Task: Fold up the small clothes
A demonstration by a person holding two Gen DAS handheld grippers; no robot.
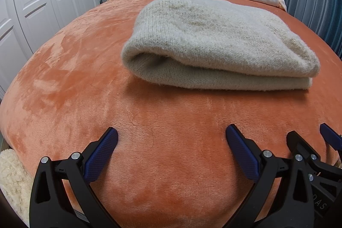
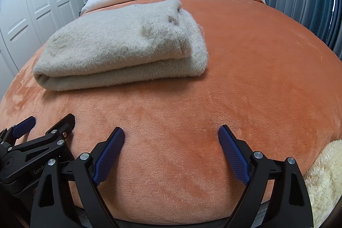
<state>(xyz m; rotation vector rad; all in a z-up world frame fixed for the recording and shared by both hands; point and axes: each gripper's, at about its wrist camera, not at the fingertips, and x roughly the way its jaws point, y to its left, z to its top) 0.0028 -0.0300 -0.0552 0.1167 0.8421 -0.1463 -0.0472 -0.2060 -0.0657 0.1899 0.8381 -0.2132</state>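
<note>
On the orange blanket [image 1: 85, 82] that covers the bed lies a beige knitted garment [image 1: 213, 44], already doubled into a thick flat bundle, rounded fold toward the wardrobe side and stacked edges toward the curtain side. It sits ahead of both tools and well apart from them, a little left of centre in the right wrist view [image 2: 119, 46].

Judging by its shape, the folding looks nearly or wholly finished. If another fold is wanted, it would go best by taking both near corners at once, one per tool, pinching all layers together so the upper layer does not slide off the lower, then carrying them over evenly and pressing the crease flat. The fuzzy knit will probably cling to the plush blanket, so lifting clear rather than dragging seems wise.

Left tool [image 1: 171, 142]: its blue pads [image 1: 102, 155] stand wide apart, with nothing between them, tips low over the bare blanket or perhaps touching it. Right tool [image 2: 171, 140]: likewise spread wide and empty, close beside the left one, low over the blanket near the bed's front edge.
</note>
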